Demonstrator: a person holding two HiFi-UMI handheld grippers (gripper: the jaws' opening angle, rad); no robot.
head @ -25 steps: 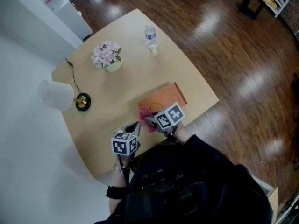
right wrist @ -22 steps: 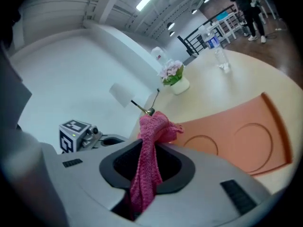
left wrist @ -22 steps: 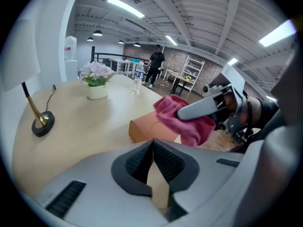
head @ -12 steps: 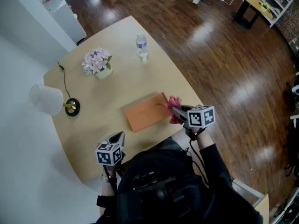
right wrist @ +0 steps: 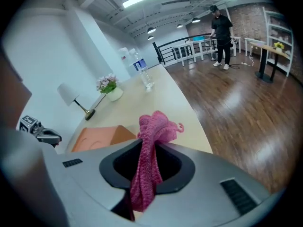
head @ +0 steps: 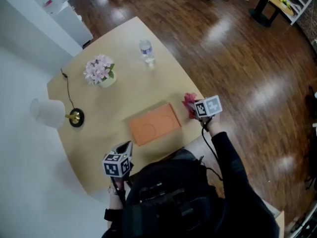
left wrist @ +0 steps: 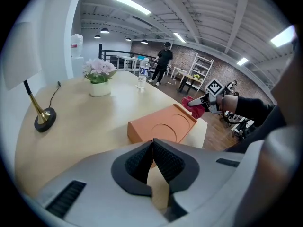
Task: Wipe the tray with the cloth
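The orange tray (head: 153, 124) with round recesses lies flat near the table's front edge, also seen in the left gripper view (left wrist: 163, 126). My right gripper (head: 192, 106) hovers just right of the tray's right end, at the table's edge, shut on the pink cloth (head: 187, 100). In the right gripper view the cloth (right wrist: 156, 126) hangs bunched between the jaws, with the tray (right wrist: 94, 137) off to the left. My left gripper (head: 125, 149) sits over the table's near edge, left of the tray and apart from it. Its jaws (left wrist: 153, 148) are shut, nothing between them.
A pot of pink flowers (head: 100, 71), a water bottle (head: 146, 51) and a white lamp (head: 49, 113) on a brass base stand at the table's far side. Wooden floor drops away right of the table edge. A person (right wrist: 221, 30) stands far off.
My right gripper carried the cloth from the tray's left end across the tray to beyond its right end. The left gripper stayed where it was.
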